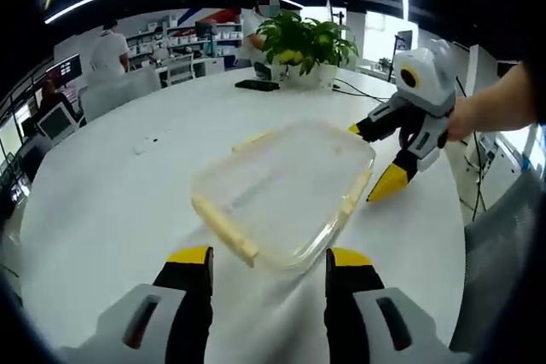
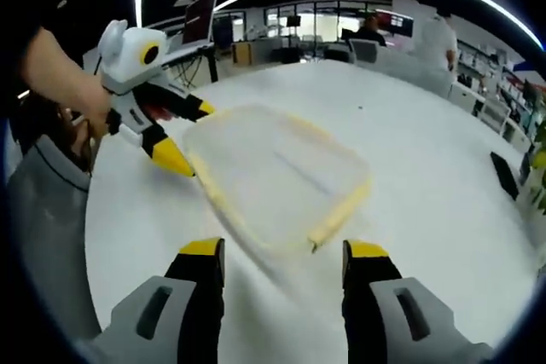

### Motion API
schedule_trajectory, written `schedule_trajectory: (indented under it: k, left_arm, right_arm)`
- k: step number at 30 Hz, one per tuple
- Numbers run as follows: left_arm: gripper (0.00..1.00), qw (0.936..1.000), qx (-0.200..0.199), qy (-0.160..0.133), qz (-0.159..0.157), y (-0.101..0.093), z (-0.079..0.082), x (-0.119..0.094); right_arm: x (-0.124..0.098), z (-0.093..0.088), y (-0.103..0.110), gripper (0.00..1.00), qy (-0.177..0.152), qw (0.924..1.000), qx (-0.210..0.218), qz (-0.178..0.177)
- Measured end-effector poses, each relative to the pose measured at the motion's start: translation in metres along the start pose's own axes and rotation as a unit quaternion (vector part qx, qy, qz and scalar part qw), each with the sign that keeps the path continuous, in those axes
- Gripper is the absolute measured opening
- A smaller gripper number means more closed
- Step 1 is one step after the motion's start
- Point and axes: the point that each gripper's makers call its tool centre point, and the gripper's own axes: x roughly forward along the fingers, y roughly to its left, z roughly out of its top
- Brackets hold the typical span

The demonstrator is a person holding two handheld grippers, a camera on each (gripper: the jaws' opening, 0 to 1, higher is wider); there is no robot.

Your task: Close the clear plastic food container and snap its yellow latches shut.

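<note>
A clear, shallow, rounded-rectangular plastic container (image 1: 286, 193) with pale yellow latches (image 1: 223, 229) is seen lying near the edge of a smooth, round white table (image 1: 111, 202) in an open office, flanked at opposite edges by the left gripper (image 1: 269, 260) and right gripper (image 2: 283, 255), both held with jaws spread apart, while potted plants (image 1: 305, 40) are seen at the far edge.

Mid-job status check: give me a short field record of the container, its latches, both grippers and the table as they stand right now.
container: clear plastic food container lying on the white round table, lid on
latches: yellow latches along its edges; snapped or not, cannot tell (motion blur)
left gripper: left gripper open, jaws apart just short of the container's near edge
right gripper: right gripper open, at the opposite side of the container
other: potted plant and a dark phone at the far side of the table
</note>
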Motion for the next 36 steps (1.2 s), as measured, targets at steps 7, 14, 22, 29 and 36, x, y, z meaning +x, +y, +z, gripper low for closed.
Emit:
schedule_trajectory:
  k: [7, 14, 22, 29, 36]
  left_arm:
    - [0.43, 0.9999, 0.013, 0.002, 0.001, 0.002, -0.001, 0.0]
    - [0.41, 0.9998, 0.019, 0.008, 0.002, -0.001, -0.004, 0.004]
    - [0.33, 0.9989, 0.043, 0.019, 0.001, -0.005, -0.008, 0.007]
    - [0.32, 0.9986, 0.047, 0.023, 0.007, -0.002, -0.01, 0.005]
    - [0.32, 0.9981, 0.053, 0.029, 0.012, 0.007, -0.018, -0.003]
  right_arm:
    - [0.002, 0.0, -0.002, 0.48, -0.001, 1.0, 0.001, -0.005]
    - [0.004, -0.002, -0.001, 0.45, 0.002, 1.0, -0.002, -0.008]
    - [0.007, -0.003, -0.002, 0.4, 0.008, 0.9999, -0.011, -0.01]
    - [0.007, 0.0, -0.001, 0.37, 0.007, 0.9997, -0.016, -0.015]
    - [0.013, 0.005, 0.009, 0.35, 0.008, 0.9997, -0.022, -0.01]
